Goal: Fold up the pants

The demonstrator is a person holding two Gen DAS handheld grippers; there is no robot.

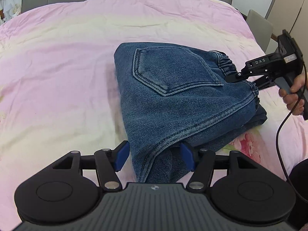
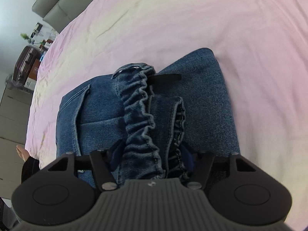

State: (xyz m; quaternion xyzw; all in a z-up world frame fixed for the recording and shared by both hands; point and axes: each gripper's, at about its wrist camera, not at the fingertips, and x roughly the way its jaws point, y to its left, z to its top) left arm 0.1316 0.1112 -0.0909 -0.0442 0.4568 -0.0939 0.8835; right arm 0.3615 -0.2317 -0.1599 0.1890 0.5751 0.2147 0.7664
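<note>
The pants (image 1: 173, 100) lie folded mid-frame on the bed (image 1: 57, 67). The left gripper (image 1: 154, 155) has its jaws around the crotch fold, grasping it loosely; the right gripper (image 2: 150, 154) clenches the waistband (image 2: 140, 111). Lower both together, keeping edges aligned, before releasing.

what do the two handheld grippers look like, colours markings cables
Both are black: ribbed grey top plate, round side discs, silver pivot screws, blue finger pads. The right gripper has white "DAS" lettering and a black cable hanging from its handle. No sleeve is visible.
</note>
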